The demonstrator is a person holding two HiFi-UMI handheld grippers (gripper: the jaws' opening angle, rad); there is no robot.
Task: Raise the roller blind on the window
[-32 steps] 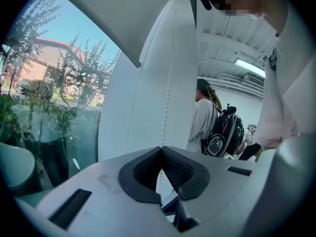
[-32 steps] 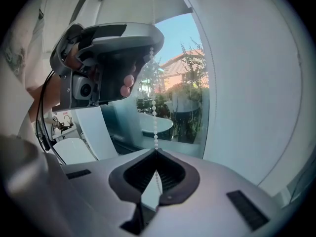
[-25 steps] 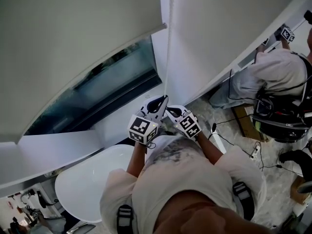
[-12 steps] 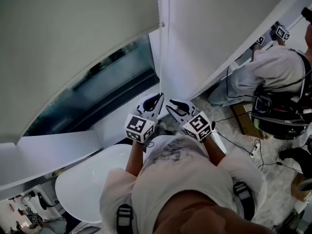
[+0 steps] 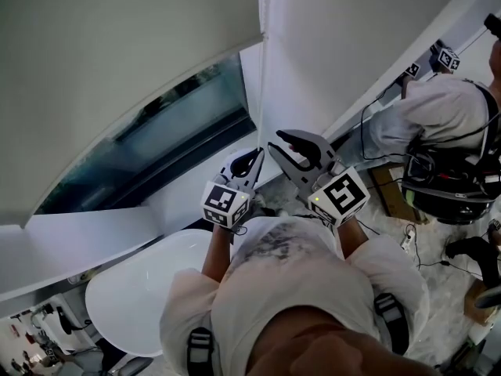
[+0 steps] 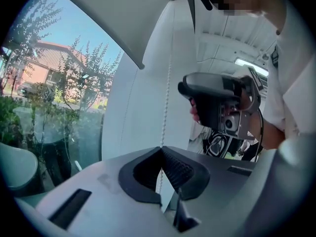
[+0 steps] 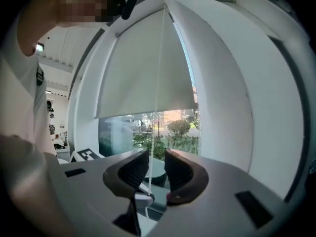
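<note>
The grey roller blind (image 5: 117, 53) covers the upper part of the window (image 5: 176, 131). Its white bead chain (image 5: 261, 92) hangs down along the blind's right edge. My left gripper (image 5: 254, 159) is shut on the chain low down; in the left gripper view the chain (image 6: 165, 107) runs into the closed left gripper (image 6: 161, 152). My right gripper (image 5: 275, 141) is higher, just right of the chain. Its jaws have just been opening. The right gripper (image 7: 152, 164) stands open with the chain (image 7: 158, 83) hanging between the pads, apart from them.
A white round table (image 5: 141, 288) stands below the window at the left. Another person (image 5: 438, 116) crouches at the right by the white wall (image 5: 352, 45), with cables (image 5: 376, 190) on the floor.
My right gripper has let go of the chain, opened and risen along it. The left gripper has kept its place, still shut on the chain.
</note>
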